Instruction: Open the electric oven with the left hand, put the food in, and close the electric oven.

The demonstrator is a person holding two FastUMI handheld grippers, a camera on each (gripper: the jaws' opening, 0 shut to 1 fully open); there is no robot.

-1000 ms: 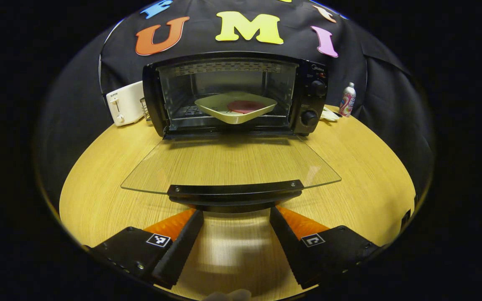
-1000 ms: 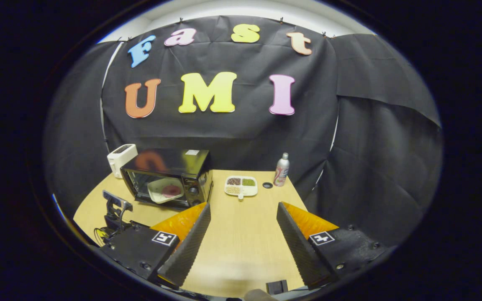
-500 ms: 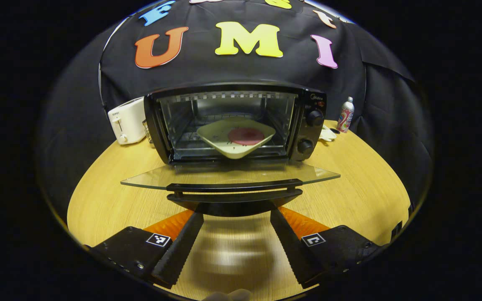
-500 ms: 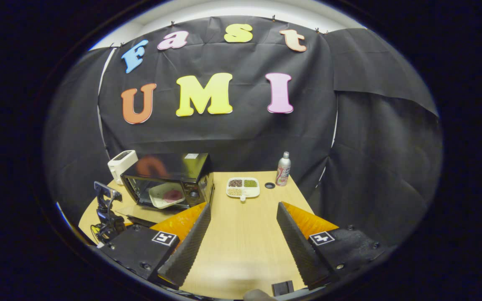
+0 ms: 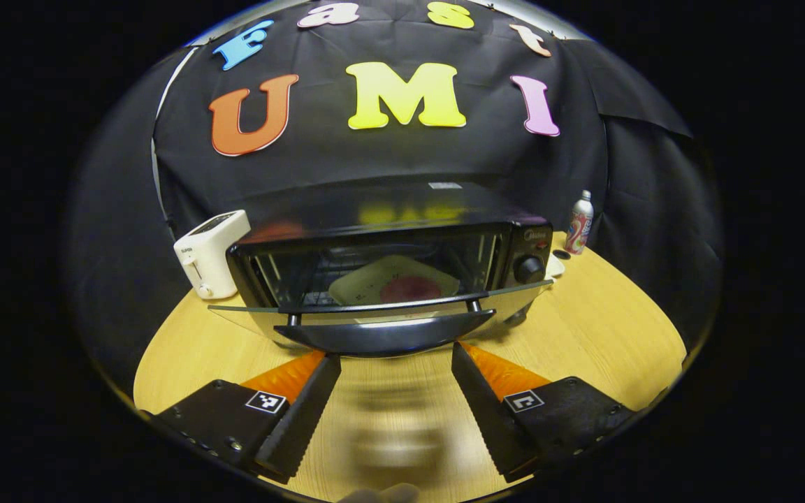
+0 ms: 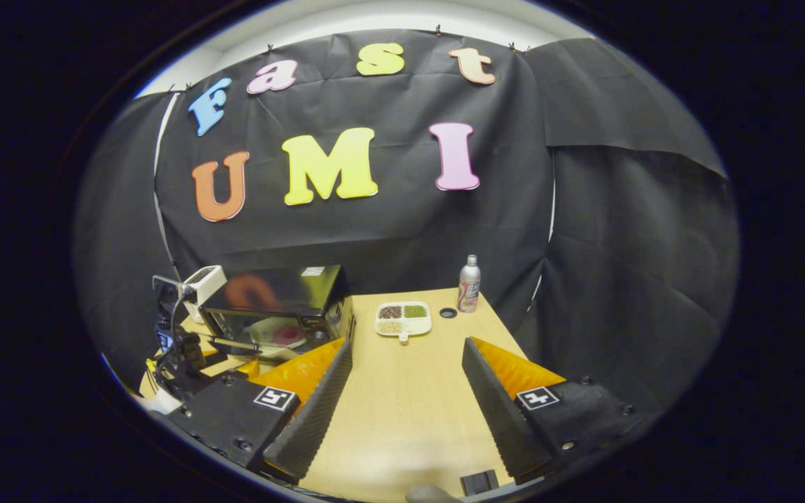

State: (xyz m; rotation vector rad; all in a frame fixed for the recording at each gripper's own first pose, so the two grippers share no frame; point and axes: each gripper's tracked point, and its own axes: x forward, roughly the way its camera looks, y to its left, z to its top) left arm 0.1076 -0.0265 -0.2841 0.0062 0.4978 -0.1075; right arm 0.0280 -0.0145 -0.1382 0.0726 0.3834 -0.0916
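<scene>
The black electric oven (image 5: 388, 230) stands mid-table with its glass door (image 5: 374, 314) tilted up, partly raised. Inside, a cream plate (image 5: 364, 283) carries a round red piece of food (image 5: 411, 288). The door's black handle (image 5: 385, 337) lies just ahead of my left gripper (image 5: 392, 360), whose fingers are spread open beneath it, gripping nothing. In the right gripper view the oven (image 6: 284, 297) sits at the left, with the left gripper (image 6: 179, 346) at its door. My right gripper (image 6: 406, 349) hovers open over bare table, well right of the oven.
A white toaster (image 5: 210, 251) stands left of the oven and a drink bottle (image 5: 578, 223) at the back right. A white divided tray of grains (image 6: 403, 318) and a small dark cap (image 6: 448, 312) lie on the wooden table (image 6: 402, 419) beyond my right gripper.
The oven door has swung up from lying flat to partly raised, and my open left gripper has risen with the handle. The right gripper has barely moved.
</scene>
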